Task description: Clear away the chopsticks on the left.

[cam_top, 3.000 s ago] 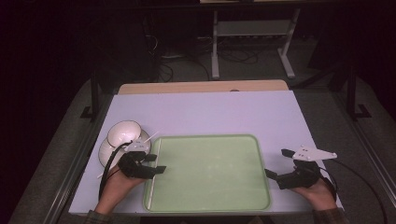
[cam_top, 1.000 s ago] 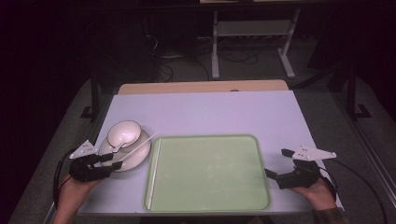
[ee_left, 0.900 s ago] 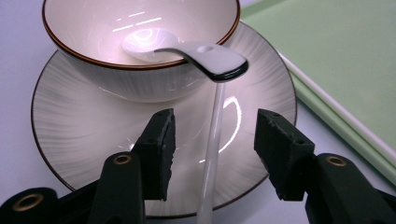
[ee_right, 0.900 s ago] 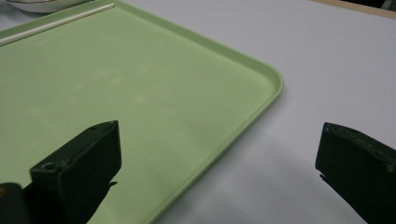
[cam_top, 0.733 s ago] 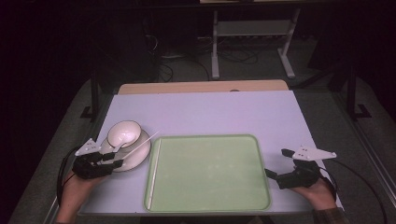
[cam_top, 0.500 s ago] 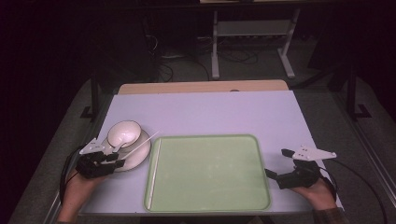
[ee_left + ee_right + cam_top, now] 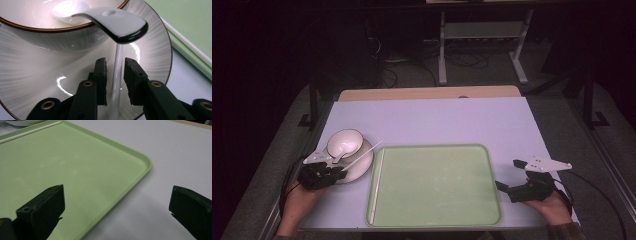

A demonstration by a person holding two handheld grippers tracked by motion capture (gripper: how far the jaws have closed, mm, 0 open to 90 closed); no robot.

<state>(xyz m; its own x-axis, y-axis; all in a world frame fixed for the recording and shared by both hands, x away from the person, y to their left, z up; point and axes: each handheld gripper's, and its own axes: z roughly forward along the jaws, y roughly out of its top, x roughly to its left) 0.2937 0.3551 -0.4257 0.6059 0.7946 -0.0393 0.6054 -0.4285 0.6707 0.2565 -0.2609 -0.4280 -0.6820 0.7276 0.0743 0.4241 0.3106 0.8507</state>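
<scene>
Jaws of the left gripper (image 7: pixel 113 75) have just been closing around a white chopstick (image 7: pixel 117 72) that lies on the plate (image 7: pixel 152 47), but the pads are not yet pressing it. Its long axis runs from the gripper toward the green tray (image 7: pixel 434 185), under the spoon (image 7: pixel 110 21) handle. Right gripper (image 7: pixel 117 212) waits wide open beside the tray corner.

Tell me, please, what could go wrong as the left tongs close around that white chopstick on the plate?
The left tongs have been closing around the chopstick, though gaps show beside it; being thin and glossy, it might slip free. The spoon handle overhangs the bowl just above, so lifting could knock it. A nudge to the plate might shift the stack.
</scene>
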